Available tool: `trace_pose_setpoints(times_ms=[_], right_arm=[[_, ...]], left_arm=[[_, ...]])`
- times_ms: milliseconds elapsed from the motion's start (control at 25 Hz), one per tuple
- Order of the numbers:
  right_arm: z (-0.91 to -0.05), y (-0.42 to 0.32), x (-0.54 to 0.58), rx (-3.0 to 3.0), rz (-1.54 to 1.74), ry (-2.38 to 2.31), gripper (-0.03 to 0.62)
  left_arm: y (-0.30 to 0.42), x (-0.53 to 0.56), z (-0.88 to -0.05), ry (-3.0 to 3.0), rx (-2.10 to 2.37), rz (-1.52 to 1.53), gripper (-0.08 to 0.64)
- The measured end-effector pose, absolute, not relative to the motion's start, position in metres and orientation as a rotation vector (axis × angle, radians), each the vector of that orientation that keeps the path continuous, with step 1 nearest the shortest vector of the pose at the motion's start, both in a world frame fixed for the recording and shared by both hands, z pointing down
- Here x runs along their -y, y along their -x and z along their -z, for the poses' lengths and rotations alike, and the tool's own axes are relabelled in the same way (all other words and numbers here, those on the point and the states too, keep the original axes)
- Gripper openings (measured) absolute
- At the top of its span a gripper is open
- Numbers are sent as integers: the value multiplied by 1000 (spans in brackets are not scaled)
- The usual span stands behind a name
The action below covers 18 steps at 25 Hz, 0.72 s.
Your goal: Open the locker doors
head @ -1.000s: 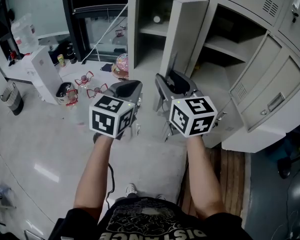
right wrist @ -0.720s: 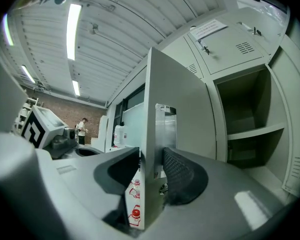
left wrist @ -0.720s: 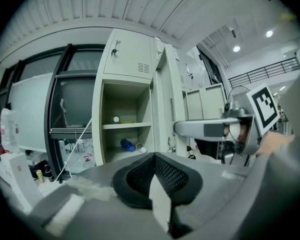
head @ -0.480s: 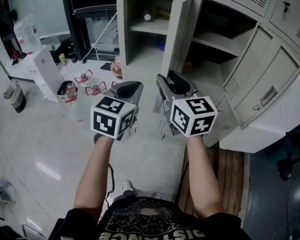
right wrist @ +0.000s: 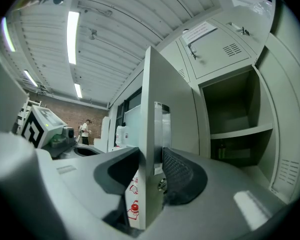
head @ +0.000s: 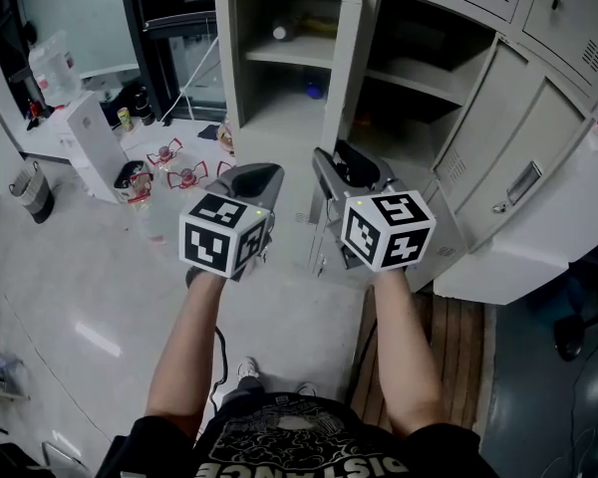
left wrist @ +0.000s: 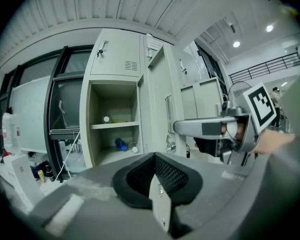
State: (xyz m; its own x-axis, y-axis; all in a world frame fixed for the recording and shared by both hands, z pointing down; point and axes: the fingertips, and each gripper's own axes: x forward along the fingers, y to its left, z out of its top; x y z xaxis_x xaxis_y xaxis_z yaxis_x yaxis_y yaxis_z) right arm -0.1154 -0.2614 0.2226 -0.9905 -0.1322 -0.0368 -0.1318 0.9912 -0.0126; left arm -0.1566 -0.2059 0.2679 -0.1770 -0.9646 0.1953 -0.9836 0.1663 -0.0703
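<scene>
Right gripper [right wrist: 152,176] pinching the free edge of the tall pale-grey sheet-metal locker door [right wrist: 149,109].
Stands swung out edge-on between two open compartments of the grey steel locker bank [head: 224,68]; left gripper [left wrist: 152,164] alongside, pressed together on nothing. Could slip off the thin edge if pulled off the hinge arc, or bang the neighbouring open door [head: 538,157]. Reads roughly "DISTANCE" on the black shirt [head: 299,446]; white paper notice [right wrist: 199,31] too small to read.

Locker door [head: 341,78] lower edge hidden behind right gripper [head: 331,159]. Shelf item [head: 279,31] (pale, roundish) too small to identify.
</scene>
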Motion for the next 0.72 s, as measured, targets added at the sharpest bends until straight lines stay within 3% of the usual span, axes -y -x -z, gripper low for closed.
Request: trace_pose_setpoints(times_ms=[720], right_arm=[[-222, 61, 307, -3075, -3, 280, 120]], left_arm=[[111, 251, -266, -1997, 2289, -262, 3]])
